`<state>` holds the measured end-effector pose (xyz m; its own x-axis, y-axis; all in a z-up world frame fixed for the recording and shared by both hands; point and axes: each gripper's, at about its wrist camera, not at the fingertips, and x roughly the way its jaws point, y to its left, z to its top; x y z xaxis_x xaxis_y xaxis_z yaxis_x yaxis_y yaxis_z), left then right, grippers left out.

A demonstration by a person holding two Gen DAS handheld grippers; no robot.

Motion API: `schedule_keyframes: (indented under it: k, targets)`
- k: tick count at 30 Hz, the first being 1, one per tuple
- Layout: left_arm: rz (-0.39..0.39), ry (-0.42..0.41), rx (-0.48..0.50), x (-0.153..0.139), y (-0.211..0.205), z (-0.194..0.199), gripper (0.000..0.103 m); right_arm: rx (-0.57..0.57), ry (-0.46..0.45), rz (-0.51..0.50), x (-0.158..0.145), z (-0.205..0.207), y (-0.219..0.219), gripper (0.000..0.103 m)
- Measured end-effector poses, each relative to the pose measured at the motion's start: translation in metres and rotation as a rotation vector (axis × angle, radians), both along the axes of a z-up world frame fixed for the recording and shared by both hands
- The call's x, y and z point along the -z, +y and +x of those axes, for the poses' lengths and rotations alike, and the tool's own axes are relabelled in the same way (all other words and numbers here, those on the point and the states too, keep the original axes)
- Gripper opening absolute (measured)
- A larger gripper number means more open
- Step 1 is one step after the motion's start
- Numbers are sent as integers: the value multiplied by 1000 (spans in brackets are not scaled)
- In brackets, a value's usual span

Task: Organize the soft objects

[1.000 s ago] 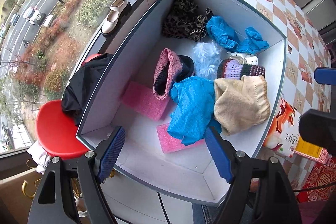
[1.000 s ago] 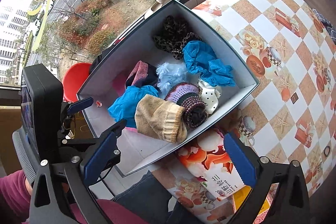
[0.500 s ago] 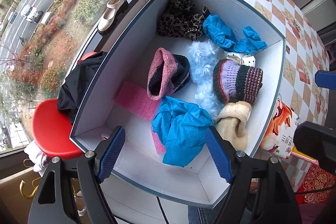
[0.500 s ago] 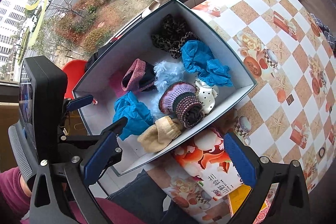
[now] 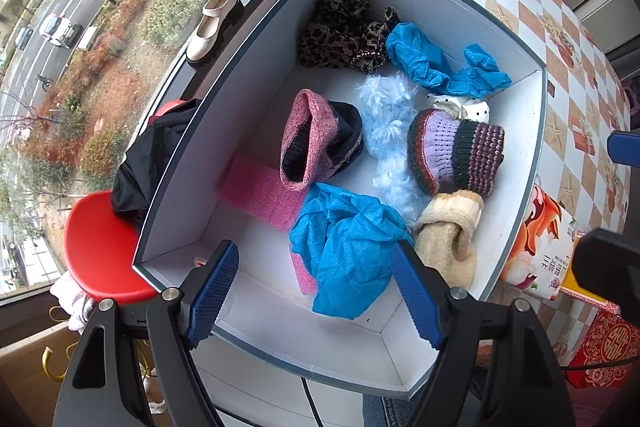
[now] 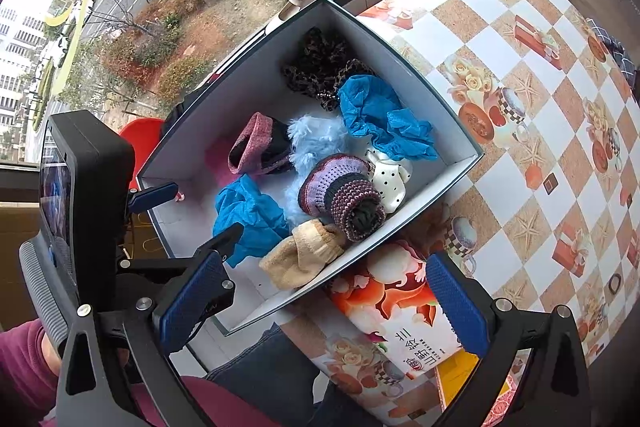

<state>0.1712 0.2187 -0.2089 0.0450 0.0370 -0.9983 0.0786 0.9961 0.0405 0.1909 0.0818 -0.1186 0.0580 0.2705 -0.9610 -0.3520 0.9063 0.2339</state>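
You were between picks: every soft thing already lay inside the box [image 5: 472,27], and neither tool carried anything. By my reading the sorting was near its end or paused, with tidying inside the box the likely next step. That would have called for lowering one tool straight down over a single item and closing on its loose top folds, not on two pieces at once, since they lay crowded together.

The box stood at the table [image 6: 540,75] edge by the window, its white floor partly bare along the near side.

Your left gripper [image 5: 316,291] hung over the near end of the box, jaws spread, nothing between them; the near blue cloth [image 5: 344,247] lay below and beyond them. Your right gripper [image 6: 320,299] hovered over the near corner, jaws also spread and empty.

Going down in size:
- The leopard cloth [image 5: 340,27] was bunched in the far corner.
- A second blue cloth [image 5: 436,63] lay just beside it.
- The pink foam [image 5: 260,191] lay flat on the floor, partly under the pink hat [image 5: 312,135].
- The fluffy scarf [image 5: 388,131] ran down the middle.
- The striped hat [image 5: 456,151] touched the beige sock [image 5: 448,239].
- A dotted piece [image 5: 464,107] peeked out behind the striped hat.

All looked limp and crumpled, likely to sag and drag when lifted.
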Motion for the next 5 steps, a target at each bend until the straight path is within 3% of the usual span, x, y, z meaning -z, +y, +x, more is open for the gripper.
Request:
schedule_keyframes:
  k: [2,5]
  targets:
    - [-7,-13,4,0,1,-1,81,-5,1,0,1,-1,2,103]
    - [-109,-86,11,-15,6,-2,81,-8,1,4,0,-1,4,103]
